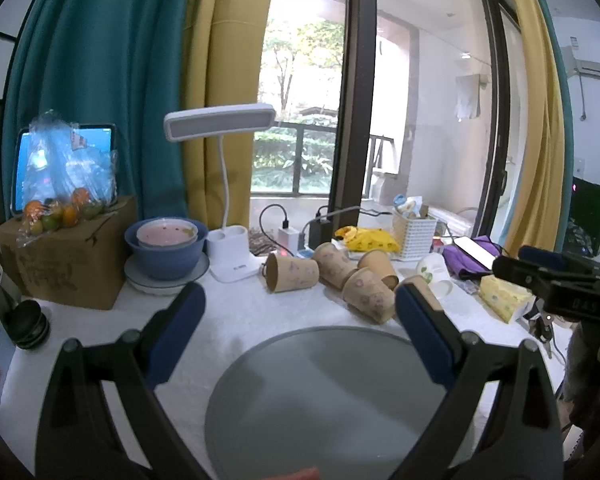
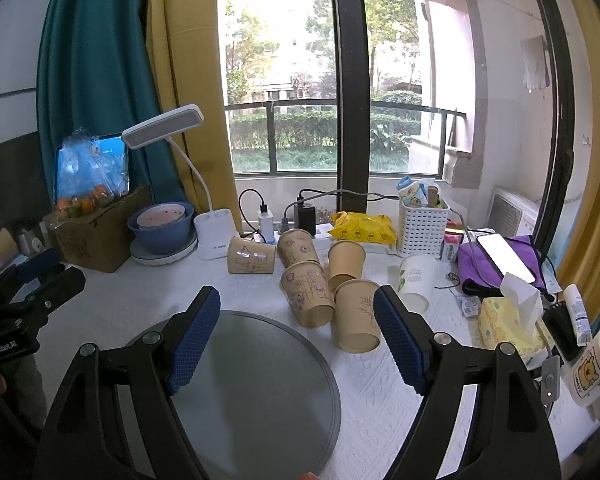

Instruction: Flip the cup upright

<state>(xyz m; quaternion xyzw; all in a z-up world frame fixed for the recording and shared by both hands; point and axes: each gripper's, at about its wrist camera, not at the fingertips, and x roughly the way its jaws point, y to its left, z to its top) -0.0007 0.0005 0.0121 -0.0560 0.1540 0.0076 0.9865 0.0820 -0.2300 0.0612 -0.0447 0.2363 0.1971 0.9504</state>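
Several brown paper cups lie tipped on the white tablecloth behind a round grey tray (image 2: 252, 384). The nearest cup (image 2: 356, 316) lies mouth toward me, beside a printed cup (image 2: 308, 294). One cup (image 2: 251, 256) lies sideways at the left. A white paper cup (image 2: 418, 280) lies at the right. My right gripper (image 2: 298, 336) is open and empty above the tray's far edge, near the nearest cup. My left gripper (image 1: 300, 332) is open and empty over the tray (image 1: 332, 404); the cups (image 1: 368, 296) lie just beyond it.
A white desk lamp (image 2: 214, 236), blue bowls on a plate (image 2: 160, 232), a cardboard box with fruit (image 2: 96, 228), a white basket (image 2: 422, 220), a tissue pack (image 2: 508, 316), a phone on purple cloth (image 2: 504, 256) and a mug (image 2: 596, 364) ring the cups.
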